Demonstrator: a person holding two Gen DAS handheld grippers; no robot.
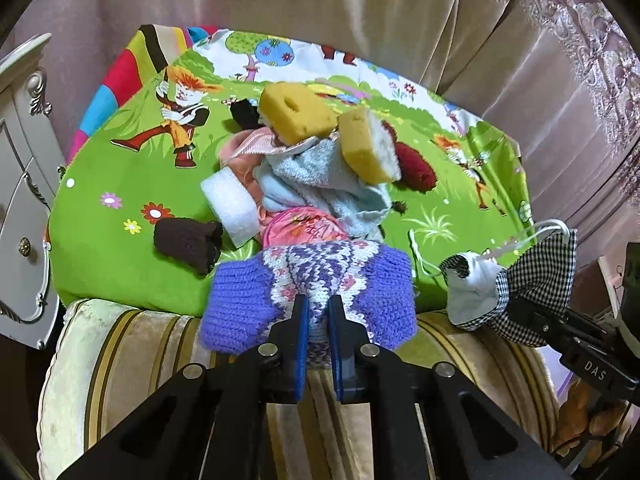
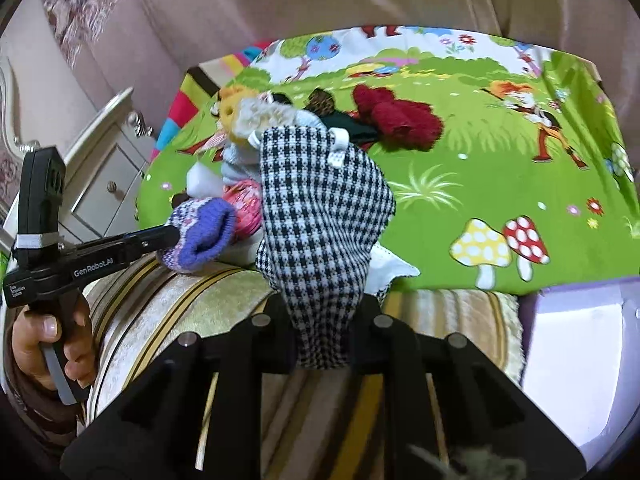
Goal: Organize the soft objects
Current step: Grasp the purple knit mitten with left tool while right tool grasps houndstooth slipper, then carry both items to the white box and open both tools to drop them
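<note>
1. My left gripper (image 1: 318,304) is clamped on the purple knitted hat (image 1: 312,280), at the near edge of the green sheet (image 1: 112,248).
2. My right gripper (image 2: 324,320) pinches the checked cloth (image 2: 320,216) just beside it.
3. I judge most work remains: sponges (image 1: 296,112), a blue towel (image 1: 316,184) and a brown mitten (image 1: 188,242) lie unsorted in a pile.

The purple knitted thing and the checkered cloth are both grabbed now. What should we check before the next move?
1. Left gripper pinching the purple knit: ok, its edge sits between the blue pads.
2. Right gripper holding the checkered cloth: ok, cloth bunched between the fingers.
3. Cloth's white cord free of the pile: cannot tell.
4. Knit clear of the pink item: not ok, they overlap.
5. Yellow sponges steady on the blue towel: cannot tell.
</note>
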